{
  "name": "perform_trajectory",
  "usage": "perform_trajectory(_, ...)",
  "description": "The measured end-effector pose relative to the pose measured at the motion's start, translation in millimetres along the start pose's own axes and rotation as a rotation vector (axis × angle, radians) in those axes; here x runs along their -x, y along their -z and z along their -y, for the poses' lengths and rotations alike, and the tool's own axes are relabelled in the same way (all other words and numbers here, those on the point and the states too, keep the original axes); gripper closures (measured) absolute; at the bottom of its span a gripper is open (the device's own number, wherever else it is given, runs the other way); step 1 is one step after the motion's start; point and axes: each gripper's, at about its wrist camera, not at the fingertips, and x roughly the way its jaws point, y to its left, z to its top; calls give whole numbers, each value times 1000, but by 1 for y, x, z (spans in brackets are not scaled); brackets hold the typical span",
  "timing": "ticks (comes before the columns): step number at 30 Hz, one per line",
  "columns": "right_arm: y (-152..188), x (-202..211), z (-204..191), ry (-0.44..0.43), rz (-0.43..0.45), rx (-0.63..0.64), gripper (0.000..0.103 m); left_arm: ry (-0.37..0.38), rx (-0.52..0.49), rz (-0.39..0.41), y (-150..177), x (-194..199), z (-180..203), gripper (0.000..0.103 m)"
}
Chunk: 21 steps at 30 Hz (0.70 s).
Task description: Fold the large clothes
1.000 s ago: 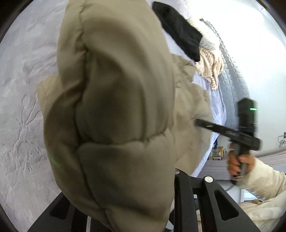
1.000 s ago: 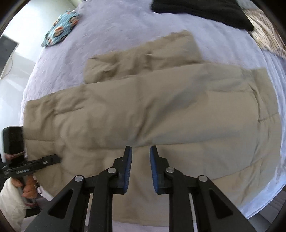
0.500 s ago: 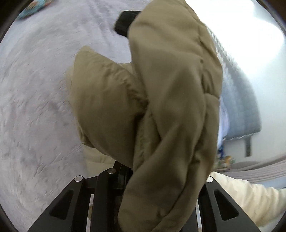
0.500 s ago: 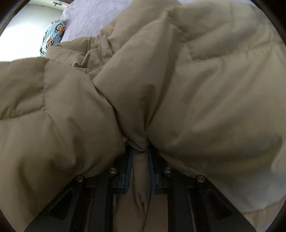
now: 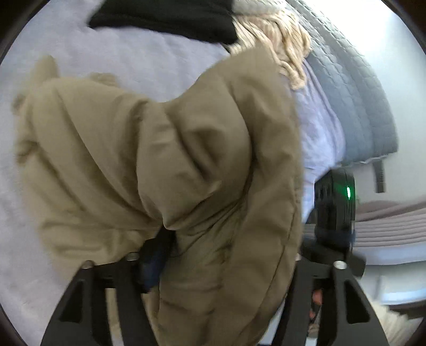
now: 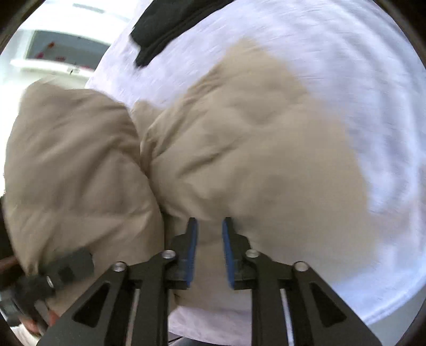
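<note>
Khaki padded coat [image 5: 165, 165] bunched on the pale bedcover [image 5: 138, 61], filling centre and lower left of the left wrist view, a thick fold draped down between the fingers of the left gripper [image 5: 226, 268]. Jaws there opening, well apart, fabric lying loose between them; right finger hidden behind the cloth. Right gripper [image 6: 209, 226] at bottom centre of its own view, blue pads [image 6: 193, 239] narrowly apart and opening, tips just at the coat's edge, no cloth pinched. Black garment [image 5: 170, 16] at the upper edge, cream knit [image 5: 279, 45] beside it upper right. Grey quilted blanket [image 5: 354, 101] along the far right. Much blurred.
</note>
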Motion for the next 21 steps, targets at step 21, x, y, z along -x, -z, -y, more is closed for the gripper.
perform_trajectory(21,70,28,-49,42,55,172,49,42,-159,136,-37,25,23,31)
